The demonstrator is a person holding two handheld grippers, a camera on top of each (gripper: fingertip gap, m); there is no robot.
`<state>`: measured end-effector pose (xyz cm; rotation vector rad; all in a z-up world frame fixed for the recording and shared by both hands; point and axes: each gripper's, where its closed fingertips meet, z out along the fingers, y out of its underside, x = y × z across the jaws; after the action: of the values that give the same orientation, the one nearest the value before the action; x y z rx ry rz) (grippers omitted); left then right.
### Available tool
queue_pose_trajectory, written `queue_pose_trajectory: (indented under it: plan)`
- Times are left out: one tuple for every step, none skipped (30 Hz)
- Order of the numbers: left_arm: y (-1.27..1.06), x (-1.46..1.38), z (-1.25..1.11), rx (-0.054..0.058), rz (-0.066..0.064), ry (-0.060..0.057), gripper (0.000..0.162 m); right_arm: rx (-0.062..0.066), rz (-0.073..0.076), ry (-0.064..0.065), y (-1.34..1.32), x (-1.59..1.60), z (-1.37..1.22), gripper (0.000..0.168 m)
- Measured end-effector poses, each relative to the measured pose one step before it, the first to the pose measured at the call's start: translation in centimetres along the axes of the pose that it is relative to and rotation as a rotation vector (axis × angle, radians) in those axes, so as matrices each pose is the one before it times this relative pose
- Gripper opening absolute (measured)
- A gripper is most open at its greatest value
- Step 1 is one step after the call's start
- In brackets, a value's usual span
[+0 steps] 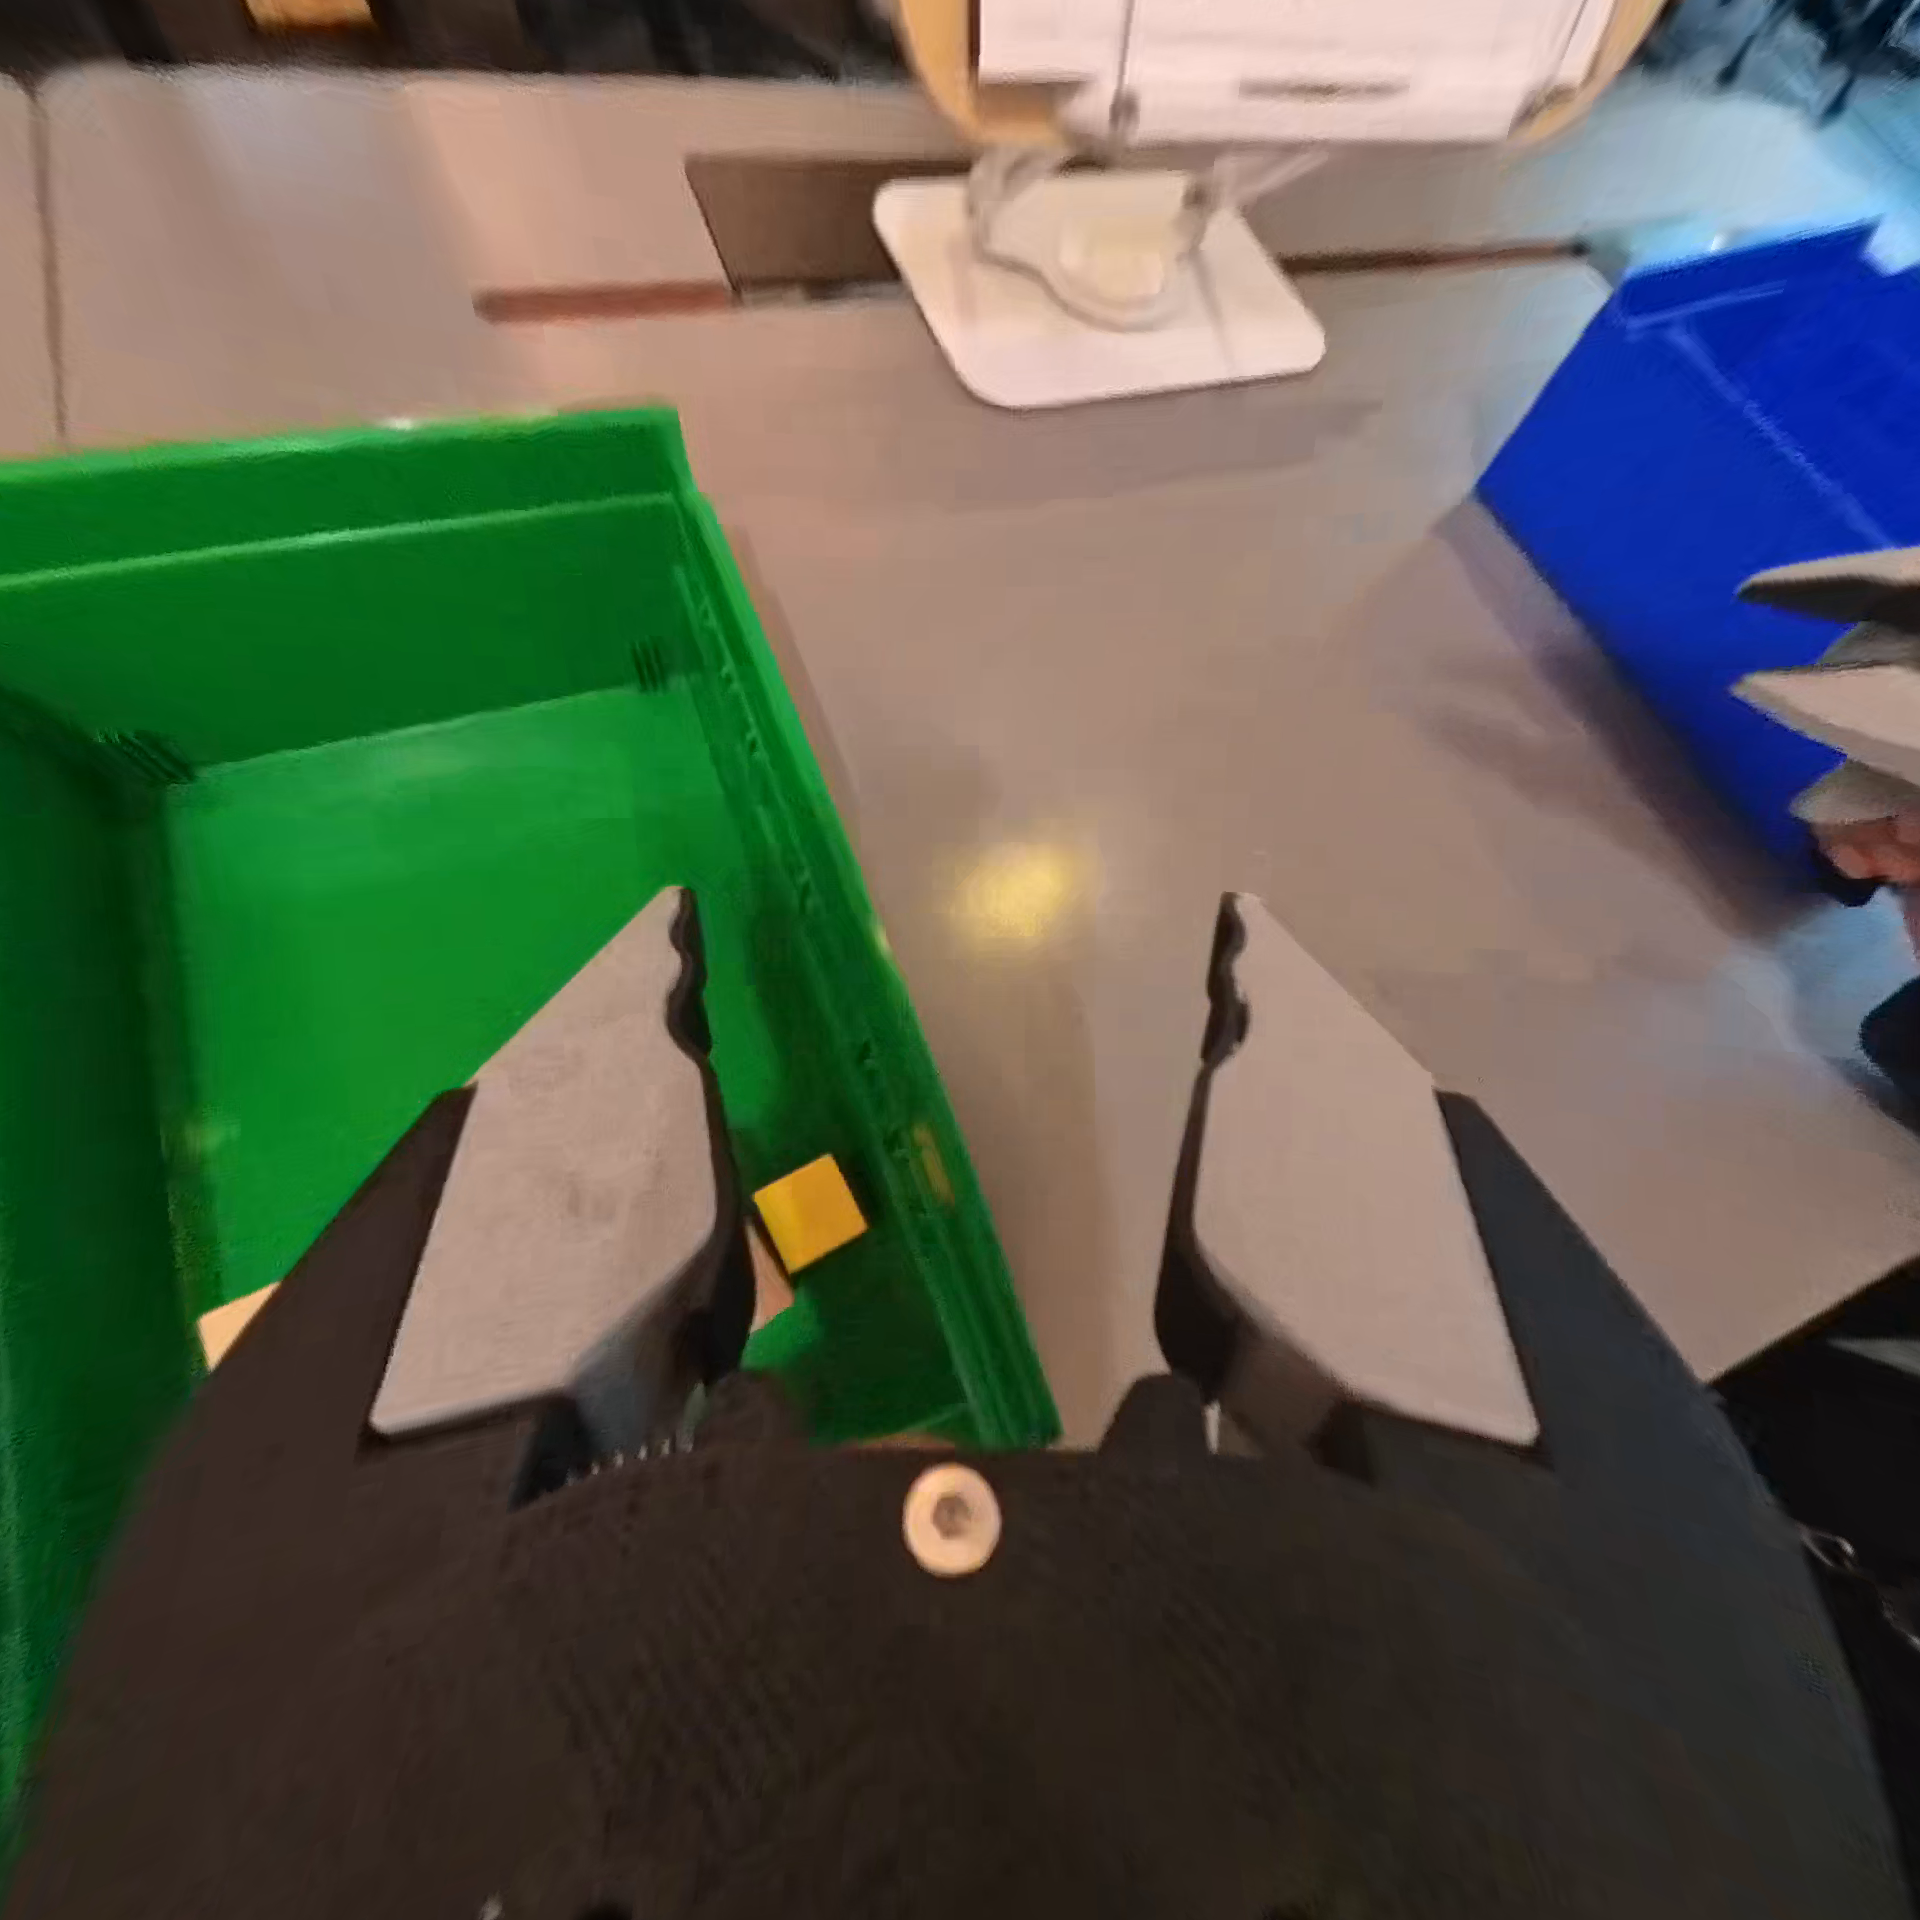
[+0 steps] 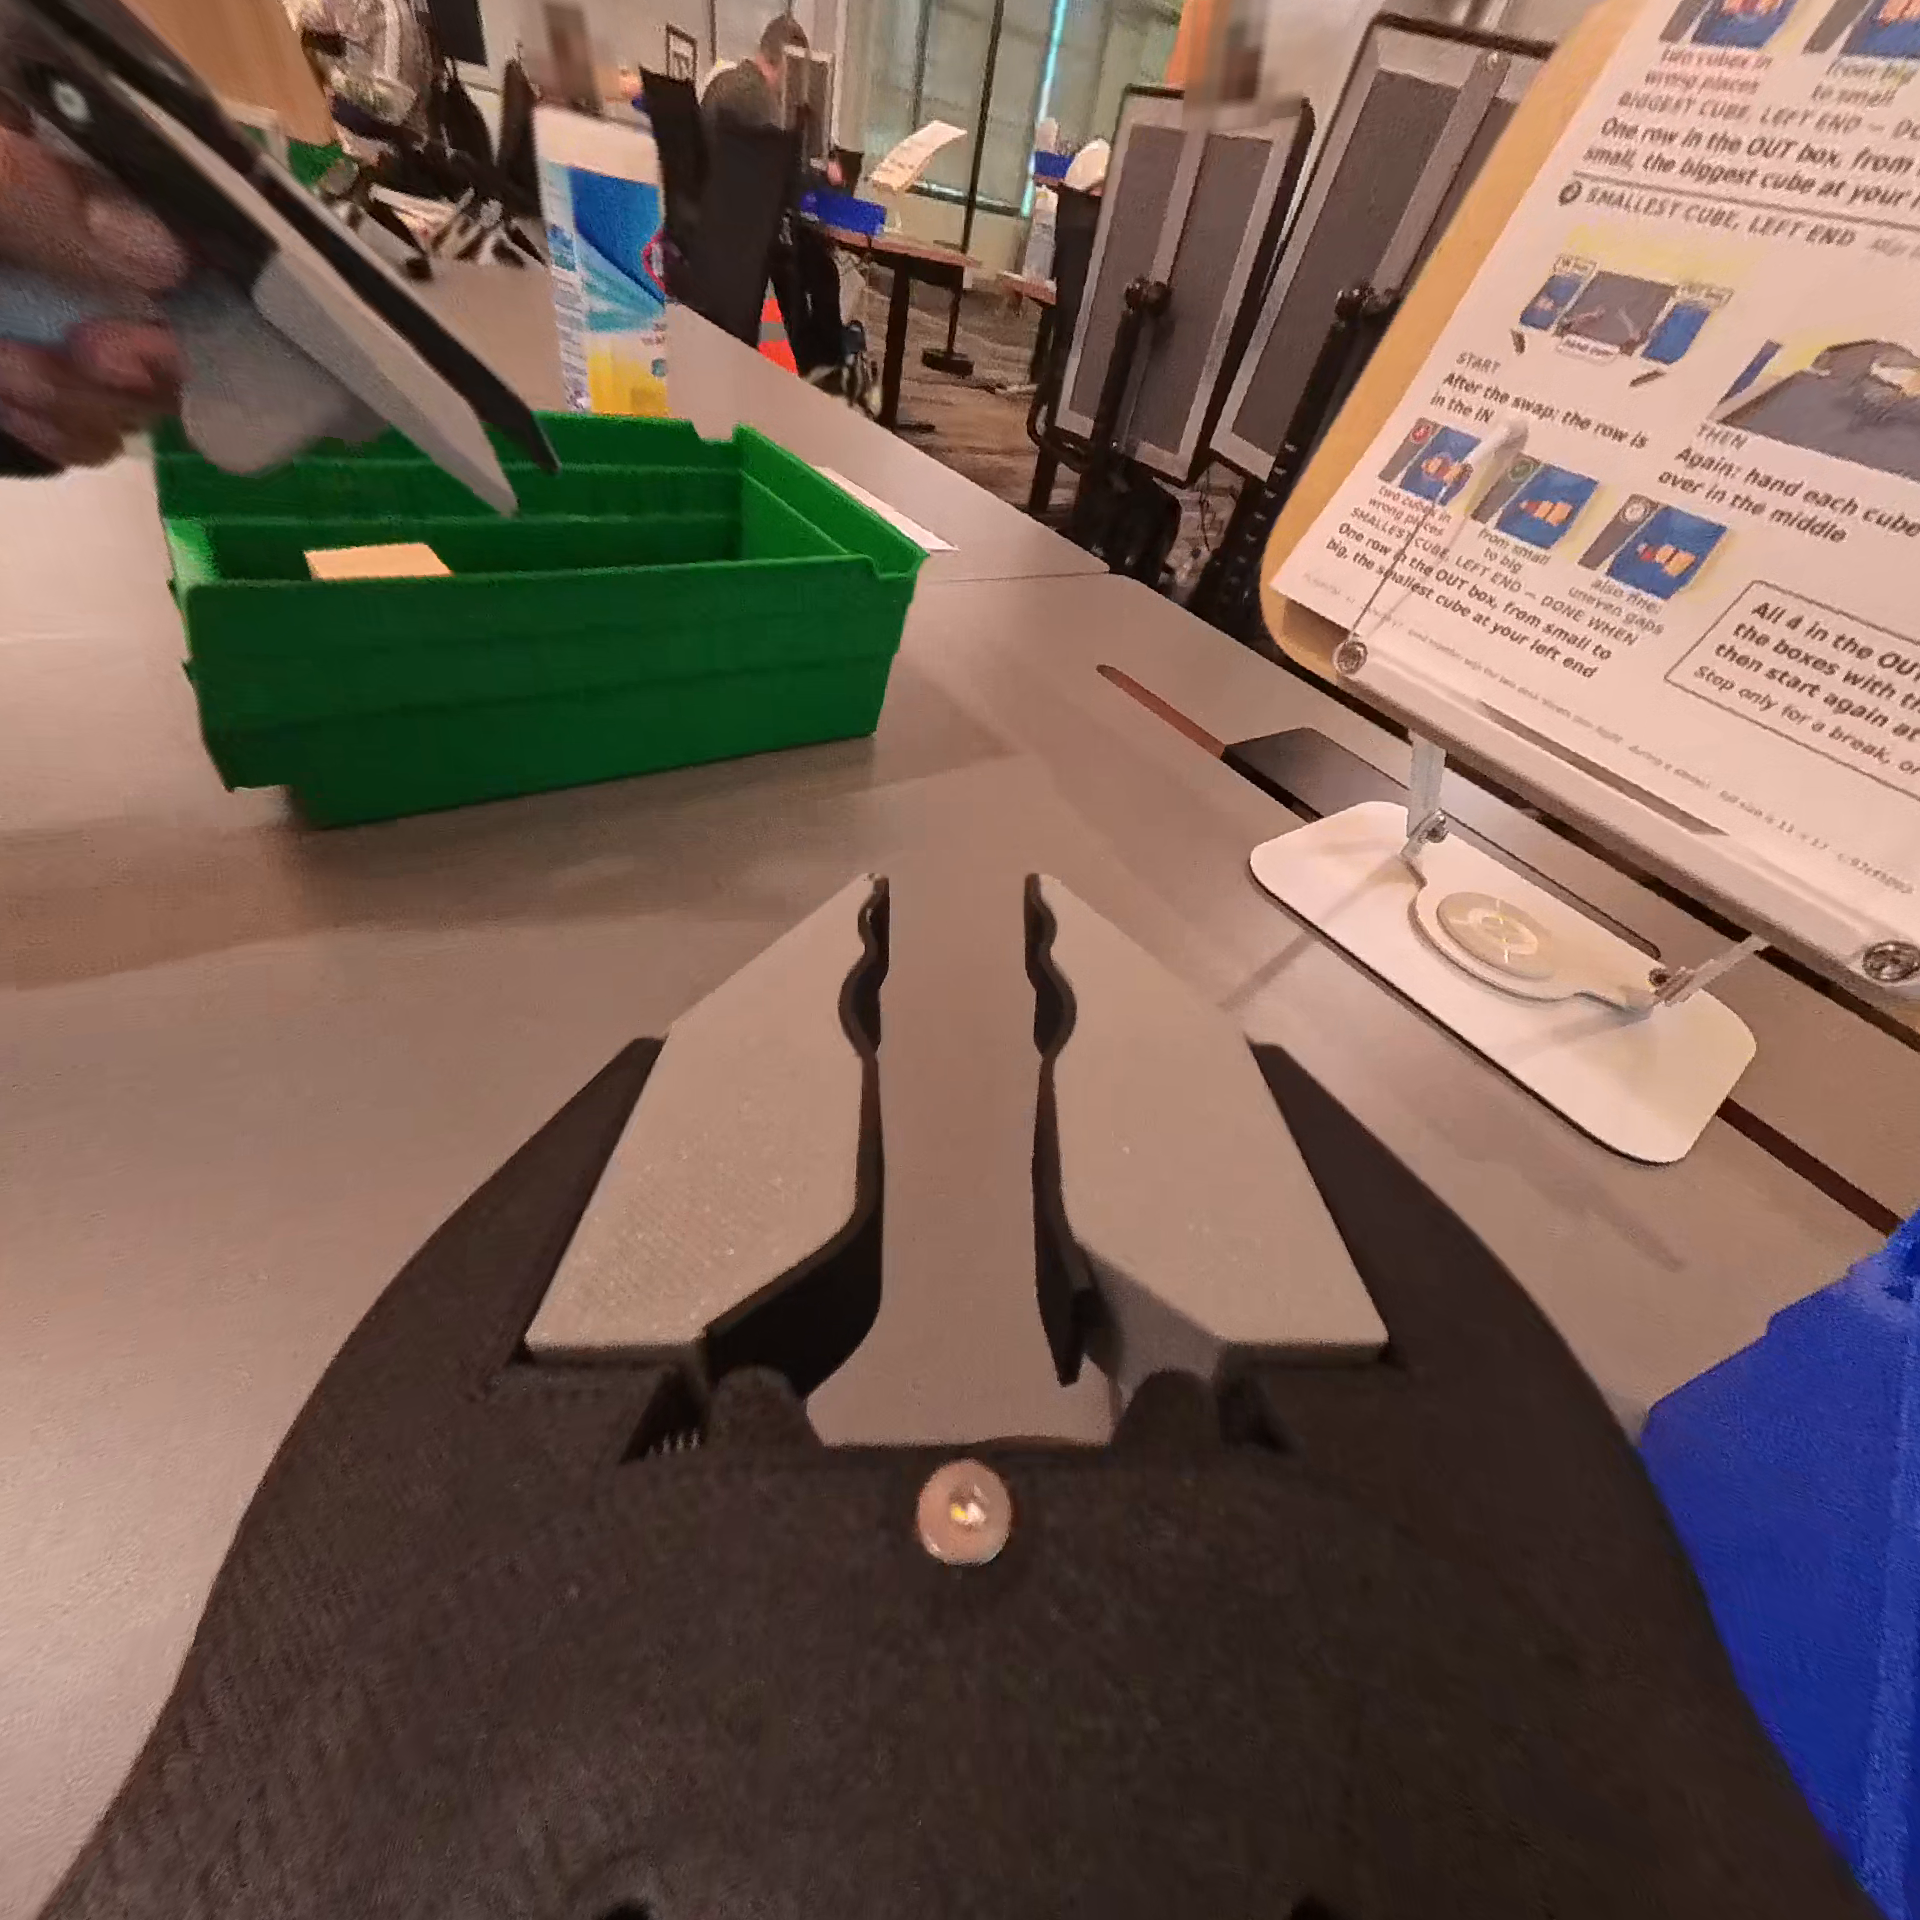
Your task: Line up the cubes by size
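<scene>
grey table [image 2: 312,1039] wide open between bins | green bin [image 1: 416,582] left, blue bin [image 1: 1704,457] right | left gripper [image 1: 956,987] spread astride green bin's right wall, empty | right gripper [image 2: 956,935] narrowly parted, empty, over table | tan cube [image 2: 379,562] in bin, clear only in right view | yellow cube [image 1: 808,1211] against wall, left view only

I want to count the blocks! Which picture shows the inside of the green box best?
The left wrist view: it looks down into the green box, showing its floor, a yellow cube and a tan cube partly hidden by the left gripper. The right wrist view shows the box side-on, revealing only one tan cube top.
</scene>
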<state>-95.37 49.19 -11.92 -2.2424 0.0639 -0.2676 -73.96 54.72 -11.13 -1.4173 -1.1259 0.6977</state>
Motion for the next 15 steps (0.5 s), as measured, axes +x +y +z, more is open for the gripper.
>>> queue_pose_trajectory:
  plan:
    - [0.639,-0.720,1.283,-0.0744,0.0057,-0.0092,0.095,-0.0061,0.0176,-0.0076,0.302,0.279,-0.034,0.024]
    - [0.512,-0.643,1.223,-0.0624,0.0072,-0.0114,0.090,-0.0055,0.0167,-0.0093,0.181,0.216,-0.125,0.025]
    - [0.419,-0.642,1.236,-0.0557,0.0043,-0.0107,0.081,-0.0034,0.0126,-0.0035,0.146,0.260,-0.161,0.026]
    - [0.392,-0.659,1.129,-0.0521,0.0010,-0.0166,0.071,0.0010,0.0087,0.0005,0.054,0.227,-0.185,0.026]
    - [0.380,-0.402,1.002,-0.0493,0.0008,-0.0082,0.062,0.0018,0.0060,-0.0029,0.034,0.097,-0.166,0.026]
    - [0.348,0.055,1.091,-0.0496,-0.0008,0.0141,0.064,-0.0007,0.0030,-0.0024,0.046,0.061,-0.160,0.026]
    - [0.340,0.206,0.868,-0.0452,0.0277,0.0052,0.038,-0.0024,0.0020,0.0009,0.055,0.093,-0.117,0.026]
    - [-0.224,-0.870,0.486,-0.0153,0.0394,-0.0831,0.031,-0.0005,0.0006,-0.0003,0.046,0.062,-0.099,0.026]
    - [-0.194,-0.633,0.286,-0.0230,0.0372,-0.0772,0.022,-0.0030,-0.0001,0.0036,0.076,0.124,-0.095,0.026]
    - [-0.215,-0.316,0.120,-0.0228,0.0355,-0.0641,0.013,-0.0076,-0.0032,0.0125,0.162,0.336,0.049,0.025]
    - [-0.399,0.331,0.167,-0.0121,0.0239,-0.0203,0.008,-0.0155,-0.0060,0.0224,0.316,0.468,0.049,0.025]
    - [-0.653,0.868,0.115,0.0086,0.0131,0.0185,0.006,-0.0207,-0.0099,0.0217,0.484,0.525,0.154,0.025]
    - [-0.740,1.143,0.107,0.0171,0.0035,0.0385,0.006,-0.0260,-0.0113,0.0333,0.639,0.792,0.287,0.024]
    - [-0.682,1.176,0.134,0.0119,-0.0014,0.0403,0.007,-0.0273,-0.0055,0.0394,0.724,0.915,0.309,0.025]
    - [-0.704,1.048,0.248,0.0098,-0.0003,0.0323,0.009,-0.0259,0.0066,0.0253,0.747,0.801,0.296,0.026]
